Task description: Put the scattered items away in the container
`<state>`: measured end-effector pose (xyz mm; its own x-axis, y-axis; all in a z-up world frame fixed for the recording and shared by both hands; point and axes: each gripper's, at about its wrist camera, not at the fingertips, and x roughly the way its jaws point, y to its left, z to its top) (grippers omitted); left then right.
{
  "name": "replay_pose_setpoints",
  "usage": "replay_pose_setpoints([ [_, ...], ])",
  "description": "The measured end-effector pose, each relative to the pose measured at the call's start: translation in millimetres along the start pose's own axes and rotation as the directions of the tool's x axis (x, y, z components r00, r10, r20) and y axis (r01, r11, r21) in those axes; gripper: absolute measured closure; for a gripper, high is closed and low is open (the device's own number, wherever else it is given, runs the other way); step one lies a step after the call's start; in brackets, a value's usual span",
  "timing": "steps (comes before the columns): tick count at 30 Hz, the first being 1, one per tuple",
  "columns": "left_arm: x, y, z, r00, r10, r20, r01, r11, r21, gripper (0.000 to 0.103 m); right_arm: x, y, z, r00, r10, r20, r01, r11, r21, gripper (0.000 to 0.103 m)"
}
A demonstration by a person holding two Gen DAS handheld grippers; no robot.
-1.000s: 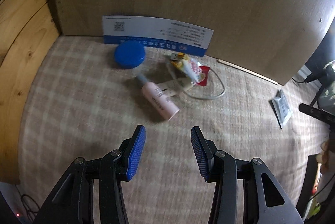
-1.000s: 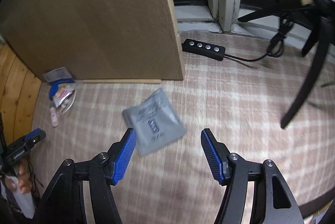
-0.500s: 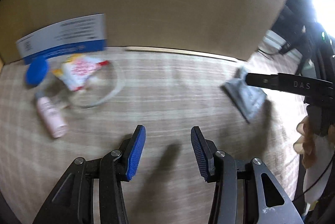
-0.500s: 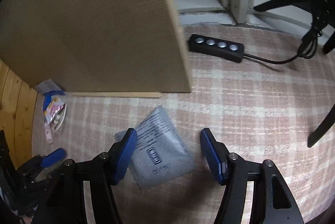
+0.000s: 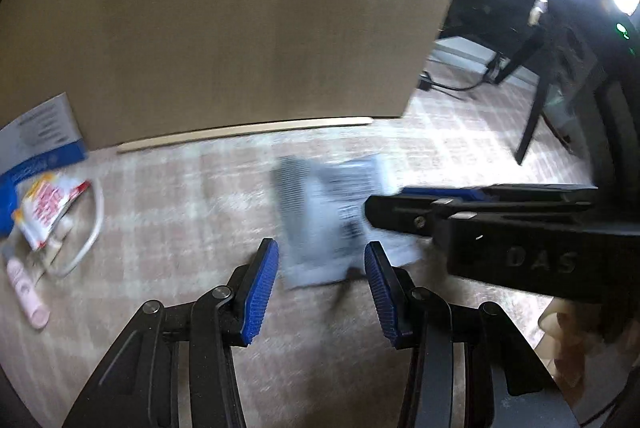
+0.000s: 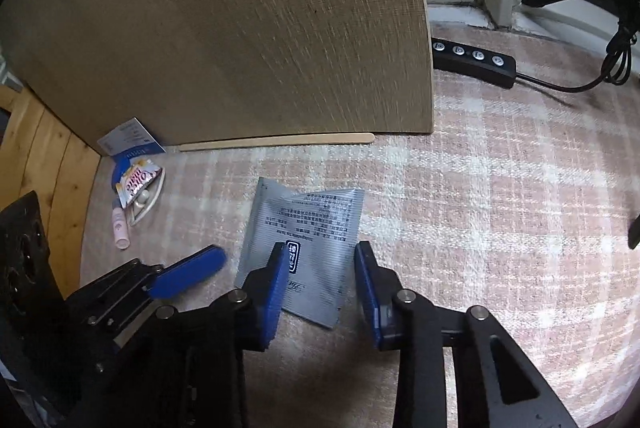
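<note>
On the plaid cloth: grey sachet, lying flat between both tongs.
Far-left corner: snack packet, pink bottle, white cable.
Left tongs: apart.
Right tongs: apart, straddling sachet.

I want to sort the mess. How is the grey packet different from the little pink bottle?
The grey packet is flat, silvery and printed with dark text; the pink bottle is a small, round tube shape. The grey packet lies alone mid-carpet, between the open right gripper's fingers; the pink bottle lies far left in a pile with a snack wrapper and white cable. Both lie on the checked carpet, not picked up.
</note>
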<state>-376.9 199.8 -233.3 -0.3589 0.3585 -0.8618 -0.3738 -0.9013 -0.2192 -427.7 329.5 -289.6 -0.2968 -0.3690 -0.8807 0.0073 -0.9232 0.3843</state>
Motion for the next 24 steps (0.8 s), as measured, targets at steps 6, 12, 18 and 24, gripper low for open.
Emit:
replay_pose_setpoints([
  [6, 7.1, -2.2, 4.9, 0.999, -0.052, -0.004, 0.052, 0.999, 0.004, 0.08, 5.4, -4.3, 1.7, 1.0, 0.028, 0.001, -0.028, 0.999, 0.029, 0.092],
  [12, -19.9, -6.1, -10.8, 0.997, -0.075, 0.033, 0.074, 0.997, 0.02, 0.094, 7.4, -6.3, -10.7, 0.995, 0.101, -0.018, -0.099, 0.992, 0.082, 0.101],
  [18, -54.7, -14.4, -24.3, 0.984, -0.162, 0.069, 0.163, 0.987, -0.013, 0.094, -14.3, 10.3, -32.1, 0.992, 0.129, 0.006, -0.129, 0.989, 0.07, 0.101],
  [24, -92.7, -41.8, -34.4, 0.97, -0.222, 0.101, 0.222, 0.975, 0.008, 0.095, -59.9, 16.1, -55.6, 0.987, 0.144, 0.071, -0.149, 0.986, 0.078, 0.101],
])
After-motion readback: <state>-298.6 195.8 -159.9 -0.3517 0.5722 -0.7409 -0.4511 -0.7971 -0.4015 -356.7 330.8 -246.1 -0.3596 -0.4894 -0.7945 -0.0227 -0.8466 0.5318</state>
